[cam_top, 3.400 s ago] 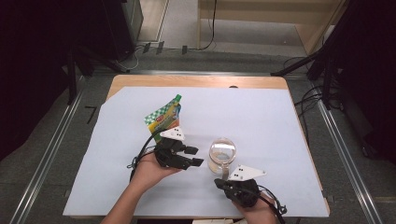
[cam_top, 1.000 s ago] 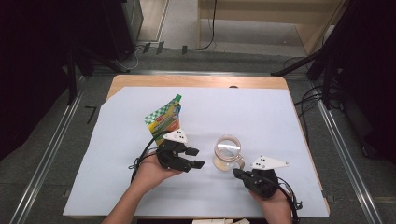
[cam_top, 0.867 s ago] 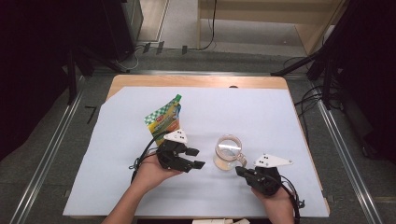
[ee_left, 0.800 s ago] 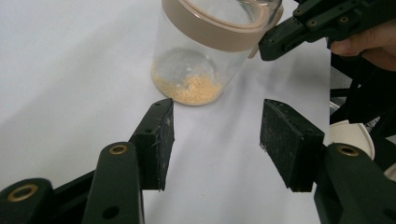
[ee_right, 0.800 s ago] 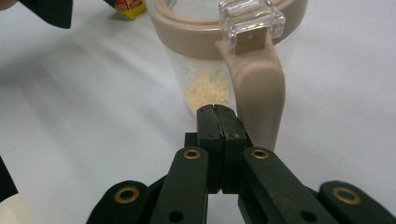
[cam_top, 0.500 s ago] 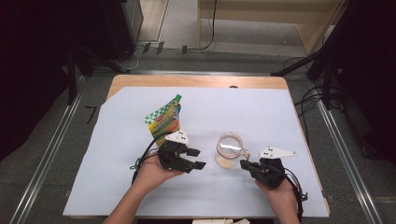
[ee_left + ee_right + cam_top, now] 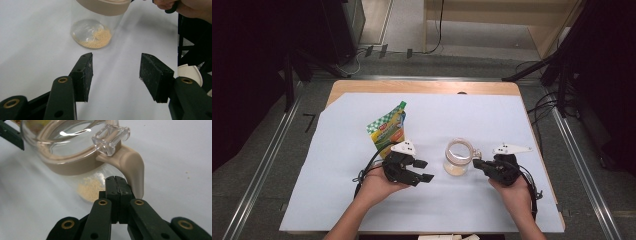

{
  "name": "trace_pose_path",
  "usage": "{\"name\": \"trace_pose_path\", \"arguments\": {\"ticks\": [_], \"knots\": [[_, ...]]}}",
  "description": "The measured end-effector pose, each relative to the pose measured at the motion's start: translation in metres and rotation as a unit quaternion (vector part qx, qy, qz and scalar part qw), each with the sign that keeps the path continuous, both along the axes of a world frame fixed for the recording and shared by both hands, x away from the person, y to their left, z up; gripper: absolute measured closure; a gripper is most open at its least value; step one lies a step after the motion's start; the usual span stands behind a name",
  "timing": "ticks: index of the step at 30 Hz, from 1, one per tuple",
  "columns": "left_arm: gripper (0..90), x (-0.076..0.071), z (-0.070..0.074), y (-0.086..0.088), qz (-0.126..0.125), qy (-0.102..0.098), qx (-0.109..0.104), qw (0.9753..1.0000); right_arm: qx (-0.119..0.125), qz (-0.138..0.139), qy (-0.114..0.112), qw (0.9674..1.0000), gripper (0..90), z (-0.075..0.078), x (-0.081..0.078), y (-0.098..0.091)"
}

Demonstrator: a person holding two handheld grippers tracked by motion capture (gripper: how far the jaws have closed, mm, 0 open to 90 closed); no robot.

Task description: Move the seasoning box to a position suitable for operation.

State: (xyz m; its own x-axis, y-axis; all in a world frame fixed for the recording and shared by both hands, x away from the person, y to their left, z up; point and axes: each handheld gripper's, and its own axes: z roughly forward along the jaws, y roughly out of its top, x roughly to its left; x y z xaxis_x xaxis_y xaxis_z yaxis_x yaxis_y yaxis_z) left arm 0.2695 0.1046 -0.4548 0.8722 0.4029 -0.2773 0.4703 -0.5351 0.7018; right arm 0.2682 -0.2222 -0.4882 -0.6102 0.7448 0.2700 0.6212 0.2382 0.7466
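Observation:
A clear glass jar [image 7: 458, 157] with a beige collar stands on the white sheet, a little heap of yellowish grains at its bottom [image 7: 96, 37]. A beige handle [image 7: 133, 167] with a clear latch sticks out of the collar on its right side. My left gripper [image 7: 425, 170] rests left of the jar, open, with nothing between its pads [image 7: 115, 75], and points at the jar's base. My right gripper [image 7: 475, 163] is shut and empty, its tips [image 7: 116, 180] right up against the beige handle, just below the collar [image 7: 75, 157].
A green and orange spouted pouch [image 7: 388, 131] lies flat behind the left hand. The white sheet [image 7: 492, 115] covers most of the wooden table, whose bare edge [image 7: 422, 86] runs along the far side. Cables trail from both grippers.
My right gripper has swung from the jar's front round to its right side, still shut. The jar has shifted slightly to the right. The left gripper has stayed put.

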Motion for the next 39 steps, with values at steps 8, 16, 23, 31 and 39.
{"name": "trace_pose_path", "arguments": {"ticks": [8,16,23,31,39], "knots": [[44.4,0.002,-0.002,0.000,0.004,-0.002,-0.001,1.0000,0.002,0.016,0.007,0.9998,90.0,-0.001,0.013,-0.002],[40.7,0.002,0.003,-0.004,-0.006,0.012,-0.005,0.9999,0.000,0.028,0.000,0.9996,90.0,0.019,-0.009,-0.015],[32.9,0.009,0.003,-0.013,-0.012,0.015,-0.015,0.9997,-0.006,-0.003,-0.003,1.0000,90.0,0.023,-0.006,-0.032],[30.3,0.029,0.002,-0.023,-0.016,0.023,-0.009,0.9996,-0.010,-0.013,-0.002,0.9999,90.0,0.018,0.014,-0.033],[21.4,0.048,0.007,-0.047,-0.028,-0.014,0.001,0.9995,-0.004,-0.014,0.009,0.9999,90.0,0.009,0.030,-0.029]]}}
